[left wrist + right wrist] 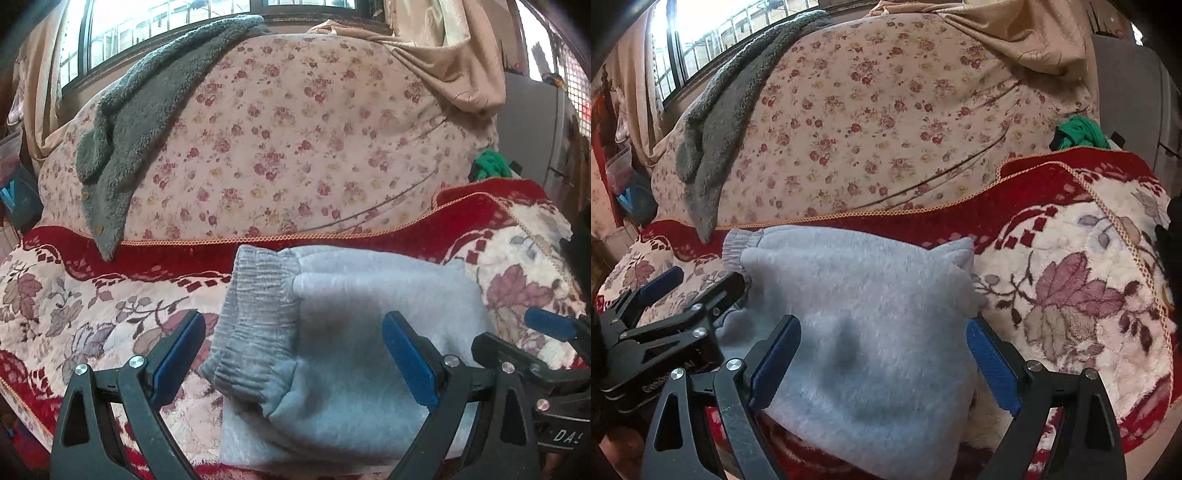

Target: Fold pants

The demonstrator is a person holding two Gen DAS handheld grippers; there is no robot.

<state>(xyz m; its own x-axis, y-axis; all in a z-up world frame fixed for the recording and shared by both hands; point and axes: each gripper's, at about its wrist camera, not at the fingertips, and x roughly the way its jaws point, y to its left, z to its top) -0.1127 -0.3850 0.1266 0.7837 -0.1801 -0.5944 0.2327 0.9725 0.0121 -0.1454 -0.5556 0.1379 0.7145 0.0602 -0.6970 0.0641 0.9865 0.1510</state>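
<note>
Light grey fleece pants lie folded into a compact bundle on the red floral blanket, ribbed waistband at their left side. My left gripper is open, its blue-padded jaws straddling the bundle's left part just above it. My right gripper is open too, over the bundle's right part. Each gripper shows at the edge of the other's view: the right gripper at the right, the left gripper at the left. Neither holds cloth.
A large floral quilt roll rises behind the blanket, with a grey fuzzy garment draped on its left. A beige curtain hangs at the back right, a green cloth beside it. A window is behind.
</note>
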